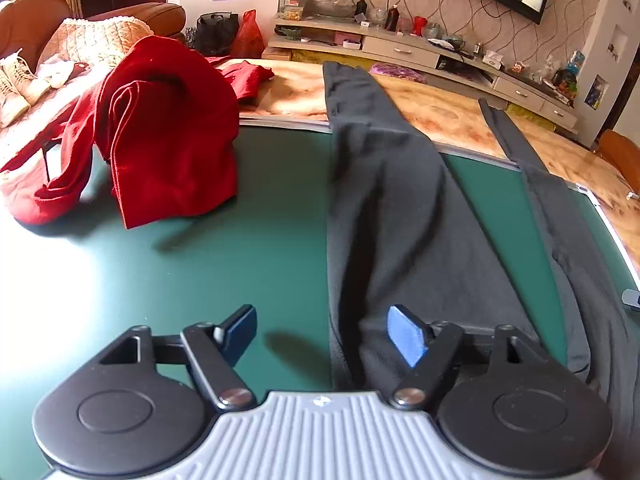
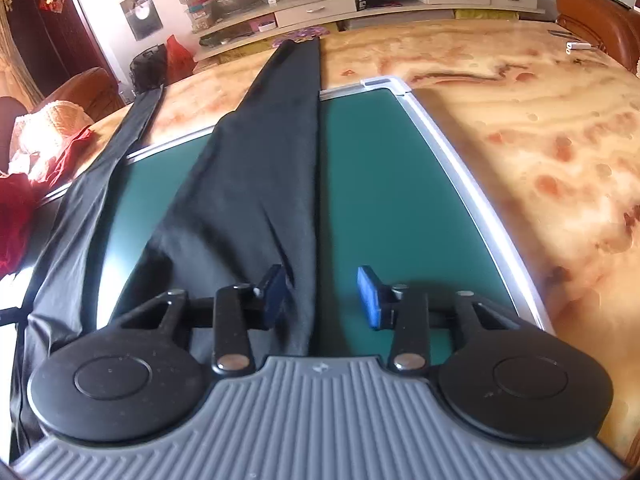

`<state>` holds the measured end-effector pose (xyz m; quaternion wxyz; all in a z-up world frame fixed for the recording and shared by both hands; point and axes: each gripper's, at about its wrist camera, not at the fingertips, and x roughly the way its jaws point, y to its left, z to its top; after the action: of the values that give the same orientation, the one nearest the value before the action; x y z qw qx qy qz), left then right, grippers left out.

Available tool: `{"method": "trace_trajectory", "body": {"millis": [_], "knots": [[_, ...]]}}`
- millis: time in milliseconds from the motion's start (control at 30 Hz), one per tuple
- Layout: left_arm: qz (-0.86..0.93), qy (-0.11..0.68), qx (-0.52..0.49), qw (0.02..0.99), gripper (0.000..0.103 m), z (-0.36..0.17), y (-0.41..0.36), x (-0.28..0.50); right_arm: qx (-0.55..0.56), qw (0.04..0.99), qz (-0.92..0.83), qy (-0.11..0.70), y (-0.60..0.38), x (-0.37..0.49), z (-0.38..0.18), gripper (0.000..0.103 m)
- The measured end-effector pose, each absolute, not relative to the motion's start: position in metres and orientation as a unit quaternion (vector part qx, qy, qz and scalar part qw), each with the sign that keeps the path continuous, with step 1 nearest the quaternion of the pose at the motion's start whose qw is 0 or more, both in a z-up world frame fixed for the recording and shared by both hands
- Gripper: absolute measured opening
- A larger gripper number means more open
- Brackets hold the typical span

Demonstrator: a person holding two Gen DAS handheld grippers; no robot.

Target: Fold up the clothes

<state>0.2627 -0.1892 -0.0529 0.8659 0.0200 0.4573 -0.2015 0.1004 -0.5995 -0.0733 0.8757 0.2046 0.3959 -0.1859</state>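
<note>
**Dark trousers laid out, both grippers poised at the near edges**

We see a pair of dark trousers spread lengthwise on the green mat that covers the near part of the marble-patterned tabletop, with the two legs running away from us past the mat's far silver edge. To the left of the trousers a red garment sits in a crumpled heap, partly on the mat.

Our left gripper hangs with its jaws apart over the left edge of one trouser leg; one pad is above the cloth, the other above bare mat, and neither presses on anything. Our right gripper stands likewise parted astride the right edge of the other leg, the cloth between its pads but not pinched.

We judge the trousers light, limp and somewhat smooth: they will sag and slide rather than hold a shape, so a shallow pinch may slip off. The firmer places to take hold look to be the side seams and outer edges close to the grippers, where the cloth lies doubled.

Of containers, only those on the long shelf unit beyond the trousers show: jars, bottles and small boxes, their contents too small for us to tell.
</note>
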Motion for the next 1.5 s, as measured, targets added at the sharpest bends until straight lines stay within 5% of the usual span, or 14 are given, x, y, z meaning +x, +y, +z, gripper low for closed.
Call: {"method": "trace_trajectory", "body": {"millis": [300, 567, 900, 1000, 1500], "knots": [[-0.256, 0.436, 0.012, 0.863, 0.084, -0.038, -0.187, 0.223, 0.183, 0.891, -0.123, 0.398, -0.548, 0.095, -0.062, 0.048], [-0.304, 0.429, 0.119, 0.842, 0.087, -0.053, -0.222, 0.146, 0.041, 0.888, -0.102, 0.446, -0.471, 0.068, -0.071, 0.055], [-0.326, 0.397, 0.152, 0.844, 0.092, -0.044, -0.226, 0.136, 0.109, 0.9, -0.102, 0.411, -0.51, 0.066, -0.053, 0.059], [-0.362, 0.382, 0.128, 0.84, 0.093, -0.034, -0.236, 0.16, 0.139, 0.905, -0.119, 0.384, -0.55, 0.106, -0.052, 0.07], [-0.339, 0.408, 0.097, 0.842, 0.093, -0.052, -0.29, 0.229, 0.188, 0.867, -0.237, 0.397, -0.737, 0.385, -0.067, 0.07]]}}
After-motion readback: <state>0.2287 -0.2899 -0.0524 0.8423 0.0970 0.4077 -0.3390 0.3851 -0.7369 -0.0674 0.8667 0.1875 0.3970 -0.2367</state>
